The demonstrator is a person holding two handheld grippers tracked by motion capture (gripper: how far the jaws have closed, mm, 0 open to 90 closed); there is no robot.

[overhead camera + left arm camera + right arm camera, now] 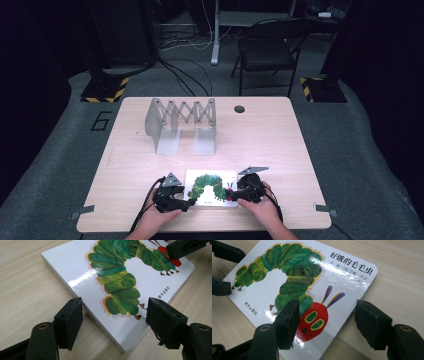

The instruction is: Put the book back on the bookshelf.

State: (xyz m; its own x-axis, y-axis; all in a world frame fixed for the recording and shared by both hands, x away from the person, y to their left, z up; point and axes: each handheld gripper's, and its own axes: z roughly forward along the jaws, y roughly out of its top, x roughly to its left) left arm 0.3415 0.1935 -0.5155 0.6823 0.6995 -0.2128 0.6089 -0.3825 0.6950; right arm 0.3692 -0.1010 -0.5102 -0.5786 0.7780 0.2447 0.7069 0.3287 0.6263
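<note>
A white board book (211, 188) with a green caterpillar on its cover lies flat near the table's front edge. My left gripper (187, 202) is at its left side. In the left gripper view its jaws stand open astride the book's (75, 272) near corner, and the gap at my left gripper (114, 311) shows no pad pressing. My right gripper (233, 193) is at the book's right side. In the right gripper view, one jaw of my right gripper (328, 315) hangs over the red head on the book (347, 285), the other past its edge, open.
A grey metal accordion rack (182, 122) stands at the back of the wooden table (260, 145), near a round hole (239, 109). A black folding chair (270, 50) and cables are on the floor beyond. The person's hands come in at the front edge.
</note>
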